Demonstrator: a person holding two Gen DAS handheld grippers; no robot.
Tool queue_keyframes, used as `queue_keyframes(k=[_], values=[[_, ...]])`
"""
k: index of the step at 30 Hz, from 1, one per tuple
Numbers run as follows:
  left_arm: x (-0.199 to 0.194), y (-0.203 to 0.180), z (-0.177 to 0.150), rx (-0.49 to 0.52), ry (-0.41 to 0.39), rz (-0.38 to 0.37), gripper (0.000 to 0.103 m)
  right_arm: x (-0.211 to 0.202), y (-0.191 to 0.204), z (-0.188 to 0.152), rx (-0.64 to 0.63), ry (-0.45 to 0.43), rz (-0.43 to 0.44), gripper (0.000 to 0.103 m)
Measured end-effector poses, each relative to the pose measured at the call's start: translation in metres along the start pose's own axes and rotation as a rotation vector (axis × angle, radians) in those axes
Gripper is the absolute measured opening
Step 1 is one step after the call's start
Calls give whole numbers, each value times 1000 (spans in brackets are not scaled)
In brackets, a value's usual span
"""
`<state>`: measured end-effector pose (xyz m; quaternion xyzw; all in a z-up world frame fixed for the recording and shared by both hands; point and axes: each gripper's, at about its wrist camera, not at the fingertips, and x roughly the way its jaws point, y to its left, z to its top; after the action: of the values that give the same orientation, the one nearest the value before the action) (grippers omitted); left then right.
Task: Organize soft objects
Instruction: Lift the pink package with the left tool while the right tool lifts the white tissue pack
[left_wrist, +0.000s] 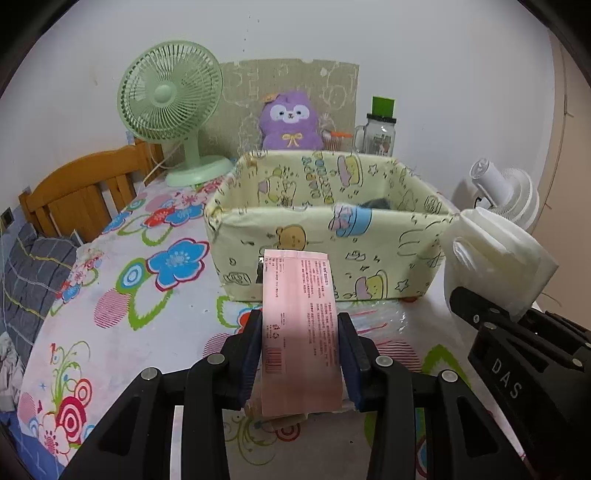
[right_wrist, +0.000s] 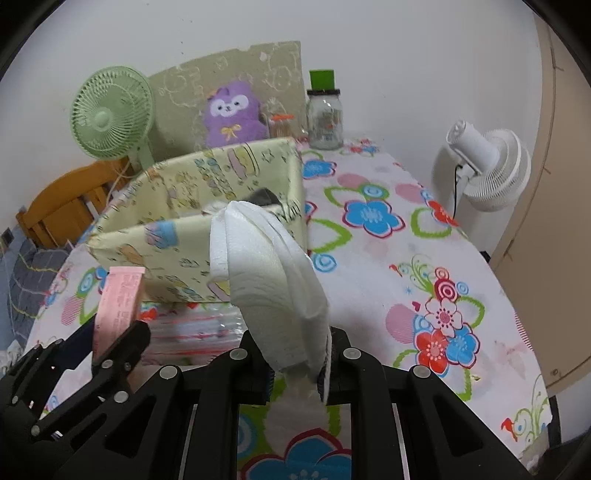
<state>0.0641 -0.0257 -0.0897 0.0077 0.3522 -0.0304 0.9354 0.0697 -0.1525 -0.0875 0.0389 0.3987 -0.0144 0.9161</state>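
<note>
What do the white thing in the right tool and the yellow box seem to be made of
White folded pad: looks like soft quilted paper or nonwoven, matte, with layered edges that sag; possibly a diaper or tissue stack. Yellow box: seemingly printed cotton-like fabric over stiff panels, matte, with slightly bowed walls.

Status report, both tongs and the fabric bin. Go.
Left tongs shut on flat pink printed packet. Right tongs shut on folded white paper towel. Pale yellow cartoon-print fabric bin just ahead, open top, nothing blocking.
</note>
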Motion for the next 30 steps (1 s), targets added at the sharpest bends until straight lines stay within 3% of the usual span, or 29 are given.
queue_keyframes(k=[30], values=[[-65,-2,30,2,-104,-4,40,-87,28,27,-81,-150,47,20]])
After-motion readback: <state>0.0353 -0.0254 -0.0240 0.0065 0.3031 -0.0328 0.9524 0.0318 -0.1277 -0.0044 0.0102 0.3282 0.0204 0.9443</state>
